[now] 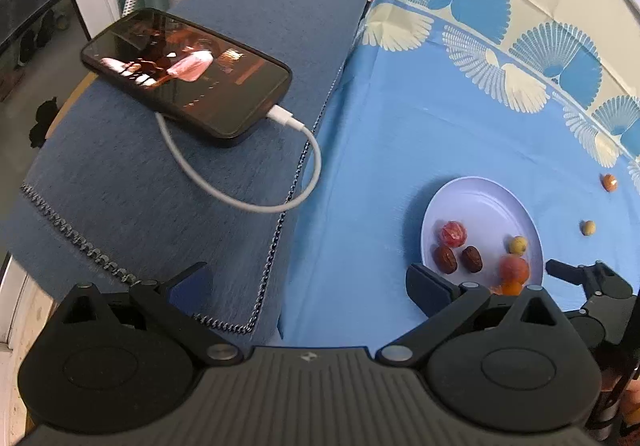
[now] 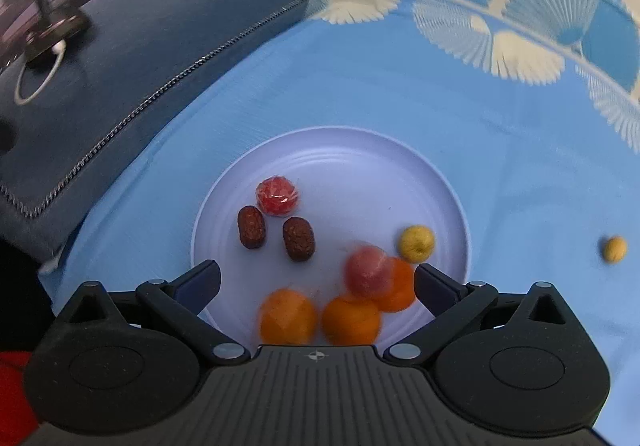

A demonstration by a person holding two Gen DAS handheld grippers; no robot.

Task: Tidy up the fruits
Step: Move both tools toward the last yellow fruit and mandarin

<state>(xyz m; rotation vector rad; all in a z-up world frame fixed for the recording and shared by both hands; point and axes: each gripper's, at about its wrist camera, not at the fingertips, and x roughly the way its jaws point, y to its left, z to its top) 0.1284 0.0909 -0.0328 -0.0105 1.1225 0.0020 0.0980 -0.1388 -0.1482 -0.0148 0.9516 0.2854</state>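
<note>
Fruit gathering onto the plate (image 2: 440, 182) is judged to be the step in hand, and it is well advanced. In the right wrist view, two dark dates (image 2: 251, 227), a wrapped red fruit (image 2: 277, 196), a small yellow fruit (image 2: 416, 243), a blurred pinkish fruit (image 2: 366, 270) and three orange fruits (image 2: 287, 316) are seen on the plate. The right tool (image 2: 316, 282) is held released above the plate's near rim, its jaws spread wide with nothing gripped; the pinkish fruit lies between them, its blur suggesting a fruit just let go, though that cannot be confirmed.

Two pieces are left out on the blue cloth (image 1: 380, 126): a yellow ball (image 2: 613, 248), well apart to the right of the plate, and an orange-brown piece (image 1: 609, 182) farther off, seen only in the left wrist view. The left tool (image 1: 308, 286) is also spread and empty, held over the cloth edge beside the plate, with a phone (image 1: 186, 76) on its cable (image 1: 248, 202) lying on grey fabric ahead.

A sideways reach by the right tool toward the yellow ball is probably called for next, with the jaws closed gently, since so round a fruit is likely to roll.
</note>
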